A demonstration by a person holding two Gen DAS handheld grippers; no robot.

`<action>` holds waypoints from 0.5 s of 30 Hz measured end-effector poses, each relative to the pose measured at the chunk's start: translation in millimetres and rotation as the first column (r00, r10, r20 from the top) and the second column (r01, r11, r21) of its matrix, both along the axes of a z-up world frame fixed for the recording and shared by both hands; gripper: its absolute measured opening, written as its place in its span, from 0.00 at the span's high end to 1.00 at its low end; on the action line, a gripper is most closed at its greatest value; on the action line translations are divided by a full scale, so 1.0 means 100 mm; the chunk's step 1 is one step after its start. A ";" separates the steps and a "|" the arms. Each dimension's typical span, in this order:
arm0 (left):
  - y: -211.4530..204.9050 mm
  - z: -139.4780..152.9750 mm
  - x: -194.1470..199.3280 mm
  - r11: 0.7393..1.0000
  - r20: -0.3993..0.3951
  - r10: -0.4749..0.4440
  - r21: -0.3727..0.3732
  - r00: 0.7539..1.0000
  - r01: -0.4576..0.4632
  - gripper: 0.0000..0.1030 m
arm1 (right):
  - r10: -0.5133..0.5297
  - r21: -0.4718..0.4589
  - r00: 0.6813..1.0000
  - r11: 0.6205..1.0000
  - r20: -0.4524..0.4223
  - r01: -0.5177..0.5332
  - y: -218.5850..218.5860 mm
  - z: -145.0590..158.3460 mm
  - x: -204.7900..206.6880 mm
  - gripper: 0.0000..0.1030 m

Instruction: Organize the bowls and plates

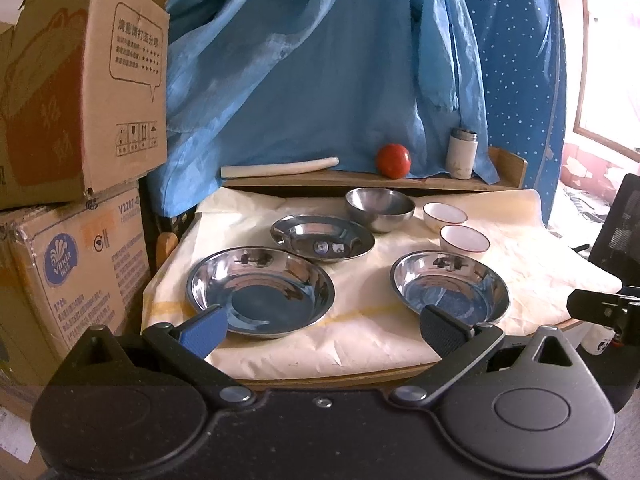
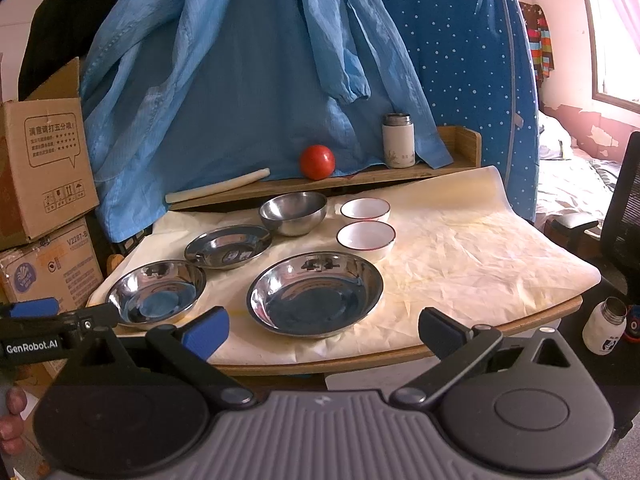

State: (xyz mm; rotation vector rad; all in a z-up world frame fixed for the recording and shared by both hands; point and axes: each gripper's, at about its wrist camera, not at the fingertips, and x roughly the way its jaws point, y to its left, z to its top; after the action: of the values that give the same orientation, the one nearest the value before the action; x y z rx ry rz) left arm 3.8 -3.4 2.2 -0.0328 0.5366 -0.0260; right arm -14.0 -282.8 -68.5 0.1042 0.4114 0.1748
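This is a lived-in room at home, doubling as bedroom and storeroom. A small wooden table point(image 2: 520, 322) stands in the middle. Behind the table hang blue clothes point(image 2: 256, 80) against a dotted blue fabric wardrobe point(image 2: 472, 60). Left of the table, cardboard boxes point(image 1: 80, 92) are stacked. Right of the table lie a bed point(image 2: 568, 184) and a window point(image 2: 616, 40).

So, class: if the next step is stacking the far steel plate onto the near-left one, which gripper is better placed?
Probably left. The left gripper, open, sits just before the near-left steel plate, with the far steel plate directly behind. The right gripper, also open, faces the near-right steel plate instead.
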 end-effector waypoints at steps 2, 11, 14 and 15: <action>0.02 0.00 0.01 1.000 -0.002 0.001 -0.007 1.000 -0.001 0.01 | 0.001 -0.002 1.000 1.000 0.002 -0.001 0.02 0.01 0.03 0.00; 0.14 0.00 0.11 0.998 -0.007 0.038 -0.044 0.999 -0.039 0.01 | 0.020 -0.004 1.000 1.000 0.001 -0.020 0.16 0.04 0.19 0.00; 0.22 -0.01 0.19 0.995 -0.039 0.065 -0.067 0.997 -0.068 0.01 | 0.038 -0.002 0.999 0.999 -0.001 -0.038 0.22 0.05 0.28 0.00; 0.25 -0.02 0.22 0.994 -0.053 0.075 -0.070 0.996 -0.079 0.01 | 0.042 -0.001 0.999 0.999 -0.002 -0.042 0.23 0.05 0.29 0.00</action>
State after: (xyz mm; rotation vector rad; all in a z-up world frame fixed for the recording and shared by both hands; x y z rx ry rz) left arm 25.5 21.1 0.2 -0.1251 0.5845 0.0307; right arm 15.1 -259.8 -64.0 0.0950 0.4158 0.2158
